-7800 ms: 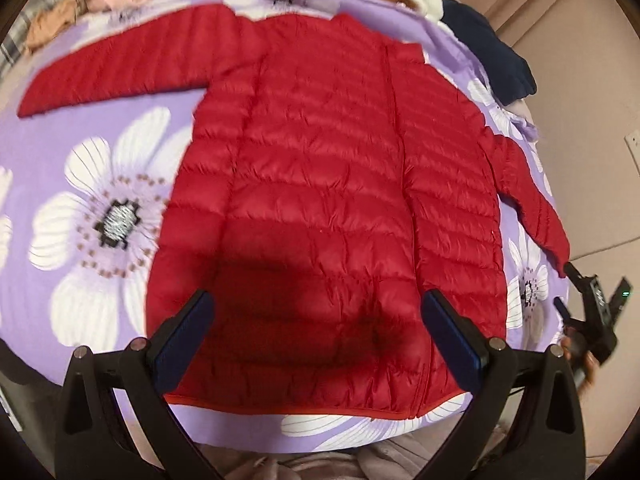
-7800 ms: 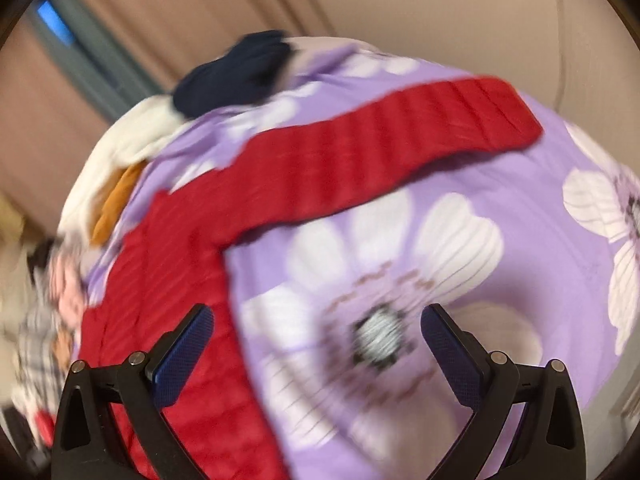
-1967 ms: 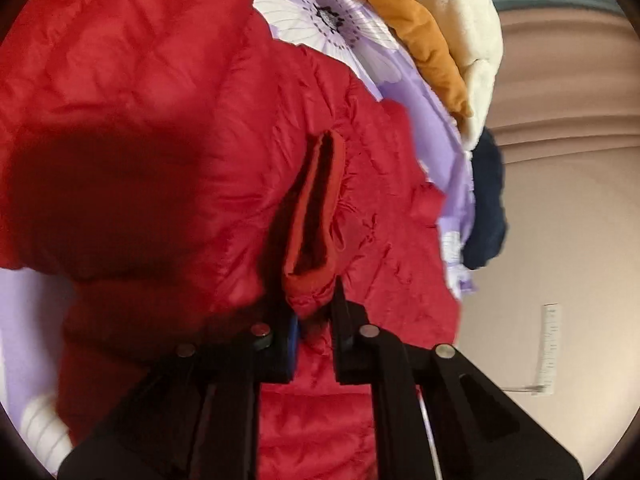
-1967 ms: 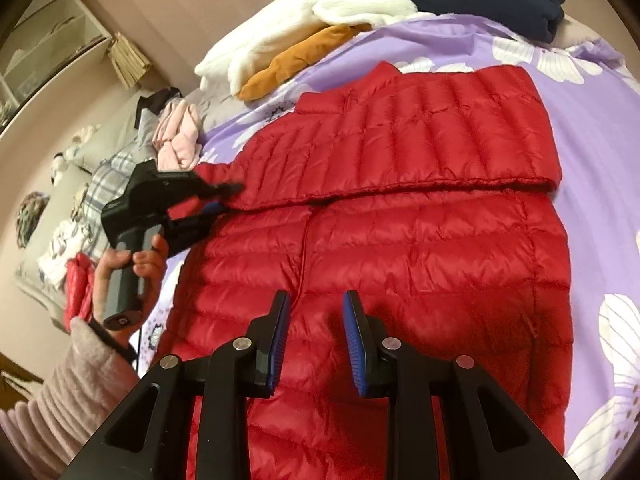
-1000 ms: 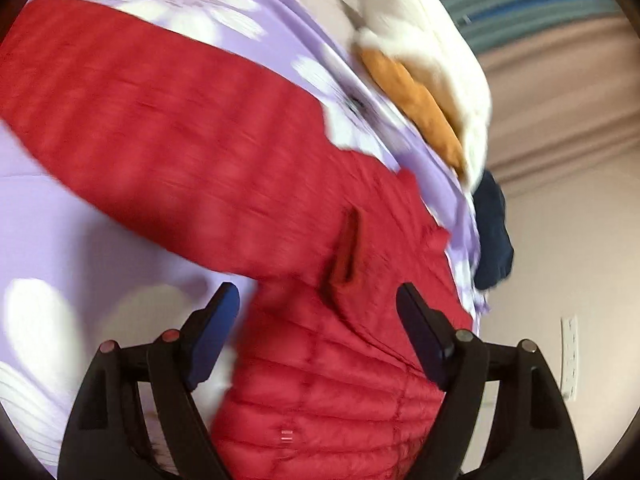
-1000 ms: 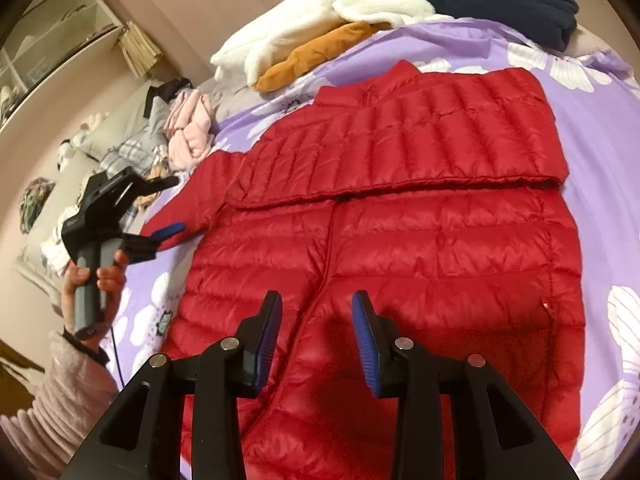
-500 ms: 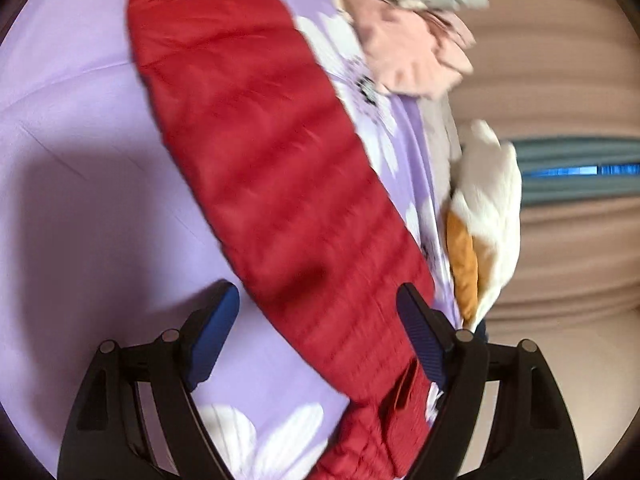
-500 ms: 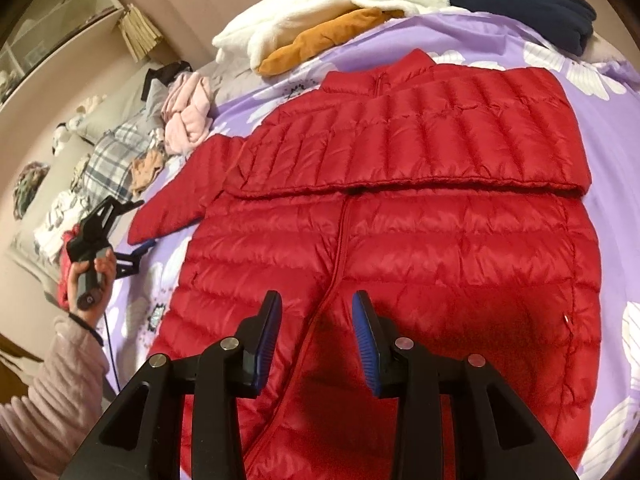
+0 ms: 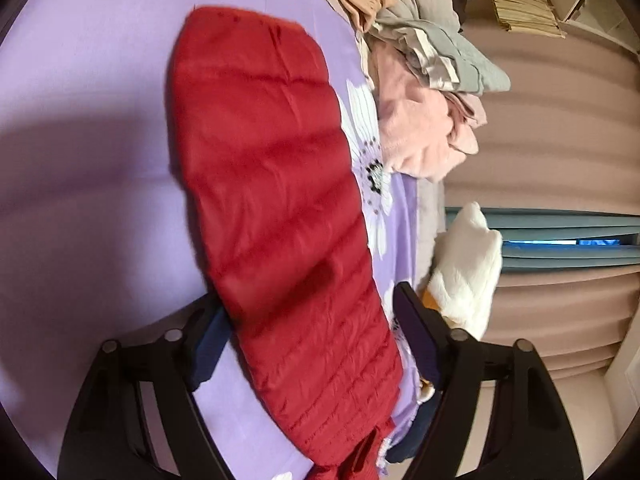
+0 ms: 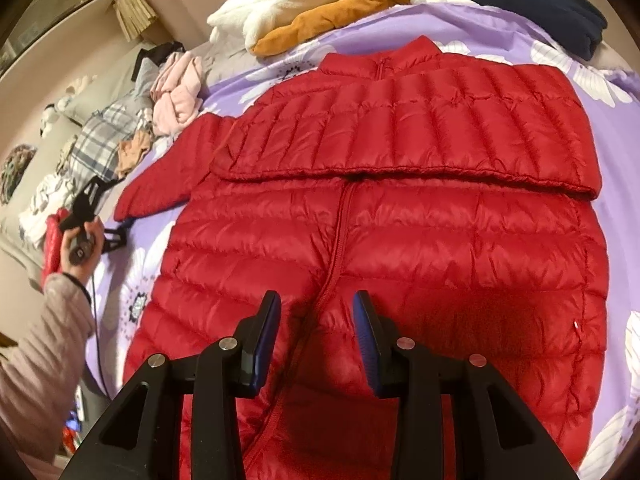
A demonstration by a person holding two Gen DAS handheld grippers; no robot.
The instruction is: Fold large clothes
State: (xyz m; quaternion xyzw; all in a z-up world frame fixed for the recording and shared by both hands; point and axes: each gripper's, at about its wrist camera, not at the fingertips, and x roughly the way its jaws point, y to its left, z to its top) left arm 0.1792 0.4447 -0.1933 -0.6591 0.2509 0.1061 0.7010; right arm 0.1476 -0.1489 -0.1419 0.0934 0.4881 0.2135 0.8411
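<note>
One sleeve of the red quilted puffer jacket is judged folded across, while the outstretched sleeve, straddled by the spread-apart left gripper, remains unfolded, the right gripper hovering parted and empty.

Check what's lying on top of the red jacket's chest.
One sleeve is folded flat across the red jacket, from shoulder to shoulder just below the collar. It hides the upper zipper; anything beneath it can't be seen. The other sleeve lies out on the purple sheet.
</note>
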